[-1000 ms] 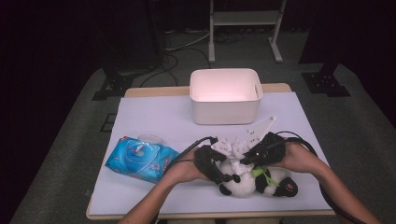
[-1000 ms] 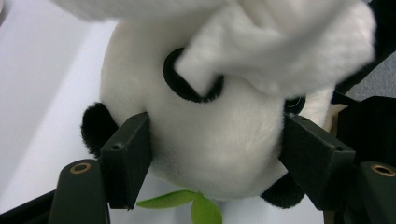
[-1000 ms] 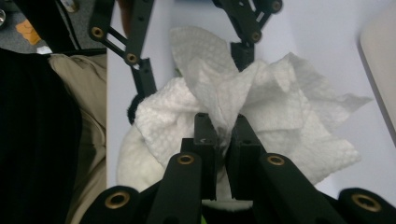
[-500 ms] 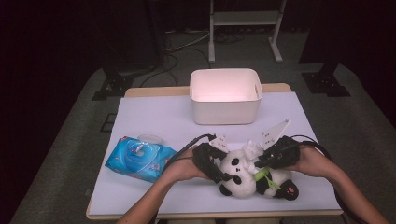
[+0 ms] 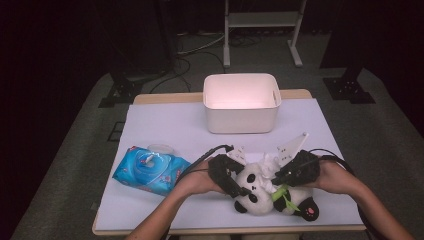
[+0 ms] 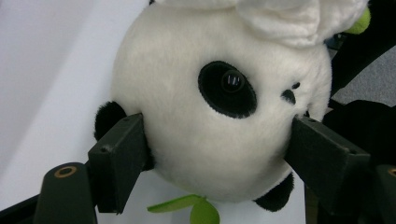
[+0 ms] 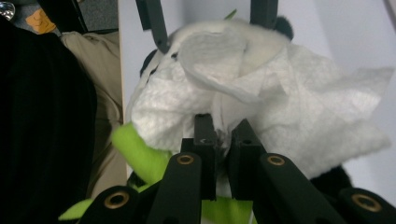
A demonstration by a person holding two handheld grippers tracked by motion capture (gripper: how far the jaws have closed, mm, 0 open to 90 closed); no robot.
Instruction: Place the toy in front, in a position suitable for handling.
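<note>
A black-and-white panda plush (image 5: 260, 192) with green leaves lies near the table's front edge. My left gripper (image 5: 239, 186) holds its head from the left. In the left gripper view the panda's head (image 6: 219, 107) sits between the two pads of the left gripper (image 6: 217, 140), which touch both cheeks. These jaws have just been closing a little on the head. My right gripper (image 5: 277, 176) comes in from the right, shut on a crumpled white wipe (image 5: 267, 162). In the right gripper view the wipe (image 7: 289, 107) is pinched by the right gripper (image 7: 223, 126) and lies against the top of the panda's head.
A blue pack of wipes (image 5: 150, 170) lies at the front left of the white table (image 5: 165, 125). A white bin (image 5: 241, 102) stands at the back middle. Cables trail from both grippers across the table.
My right gripper has shifted a little to the right with the wipe, over the panda's head. The left hand has stayed in place on the head.
</note>
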